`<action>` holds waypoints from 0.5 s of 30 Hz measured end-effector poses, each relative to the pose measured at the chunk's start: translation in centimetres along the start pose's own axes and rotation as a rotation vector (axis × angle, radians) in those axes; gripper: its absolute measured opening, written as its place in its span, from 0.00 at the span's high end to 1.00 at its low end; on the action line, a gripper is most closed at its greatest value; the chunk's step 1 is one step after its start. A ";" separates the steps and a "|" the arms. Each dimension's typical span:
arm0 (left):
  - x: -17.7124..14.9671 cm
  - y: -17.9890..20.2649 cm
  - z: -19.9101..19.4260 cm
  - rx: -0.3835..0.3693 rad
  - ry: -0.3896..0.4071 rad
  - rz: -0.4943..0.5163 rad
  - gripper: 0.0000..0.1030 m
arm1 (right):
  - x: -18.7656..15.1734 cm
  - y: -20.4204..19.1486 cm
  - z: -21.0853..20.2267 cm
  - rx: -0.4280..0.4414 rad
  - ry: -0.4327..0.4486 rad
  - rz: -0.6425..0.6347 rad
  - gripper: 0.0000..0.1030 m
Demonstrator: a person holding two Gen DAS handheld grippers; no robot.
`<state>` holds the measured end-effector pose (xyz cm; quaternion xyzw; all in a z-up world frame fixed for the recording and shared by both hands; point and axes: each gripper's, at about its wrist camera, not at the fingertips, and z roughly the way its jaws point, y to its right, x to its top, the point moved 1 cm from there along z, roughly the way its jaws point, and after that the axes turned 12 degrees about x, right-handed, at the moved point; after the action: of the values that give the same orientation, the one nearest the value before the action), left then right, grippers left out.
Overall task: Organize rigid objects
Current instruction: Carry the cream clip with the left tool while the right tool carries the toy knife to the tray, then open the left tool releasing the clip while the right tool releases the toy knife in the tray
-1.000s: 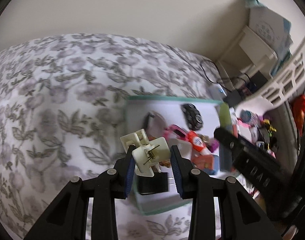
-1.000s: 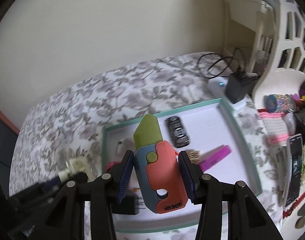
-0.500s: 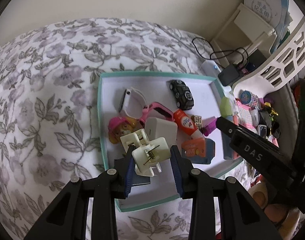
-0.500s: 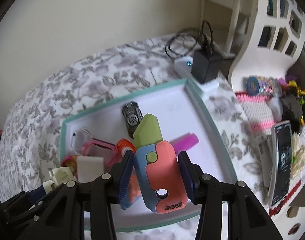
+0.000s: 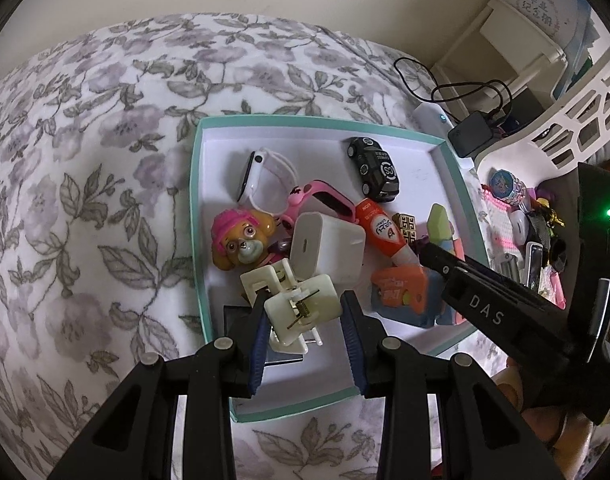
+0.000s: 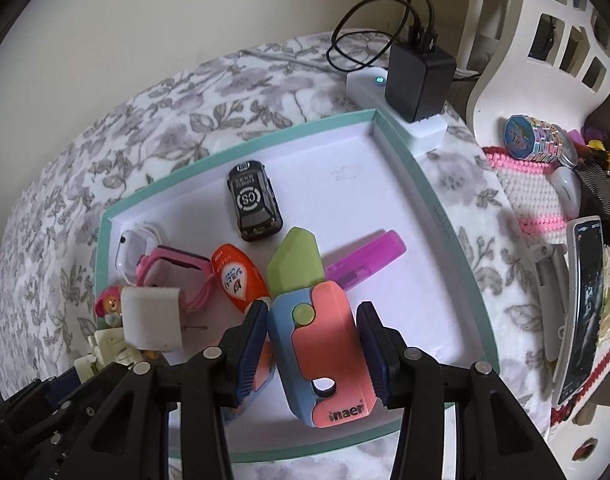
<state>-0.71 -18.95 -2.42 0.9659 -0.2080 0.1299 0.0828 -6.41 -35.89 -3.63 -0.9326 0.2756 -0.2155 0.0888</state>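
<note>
held two things over the tray [image 5: 197, 216] at once: left claw [image 5: 305, 328] clamped narrow on a cream clip [image 5: 301, 308], right claw [image 6: 311, 344] clamped on a coral-and-blue toy [image 6: 325, 344] with a green tip at 12 o'clock. hung both above the tray's near end, the clip toward 7 o'clock of the tray in the left view, the toy near 6 o'clock in the right view. could not tell whether either thing touched the tray floor. judged the step as setting both down inside the tray. crowded ground below the clip: white charger [image 5: 327, 246] just beyond it at 12 o'clock, pup figure [image 5: 239, 238] at 10 o'clock, a dark flat thing [image 5: 237, 312] under the left pad. better to lower the clip onto bare floor toward 6 o'clock and not onto the charger, lest it tip or slide. for the toy, free white floor lay at 2 o'clock of the claw, past the purple stick [image 6: 369, 256]; orange tube [image 6: 237, 280] sat at 10 o'clock and the car [image 6: 255, 202] further at 11. best to bring each low, level it, then part the pads slowly and lift straight up, so nothing got dragged. kept the two claws apart, as the right one [image 5: 493, 308] stood close at 3 o'clock of the clip.
</note>
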 end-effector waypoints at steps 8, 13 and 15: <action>0.0 0.1 0.0 0.015 0.002 0.002 0.65 | 0.1 0.1 0.1 0.000 0.000 0.006 0.53; 0.1 0.1 -0.3 0.025 0.013 0.010 0.65 | 0.1 0.0 0.0 -0.010 -0.001 0.002 0.52; 0.1 0.1 -0.5 0.027 0.017 0.012 0.65 | 0.1 0.0 0.0 -0.013 0.000 0.001 0.52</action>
<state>-0.76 -18.98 -1.92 0.9646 -0.2114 0.1413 0.0705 -6.30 -35.96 -3.57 -0.9330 0.2777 -0.2134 0.0827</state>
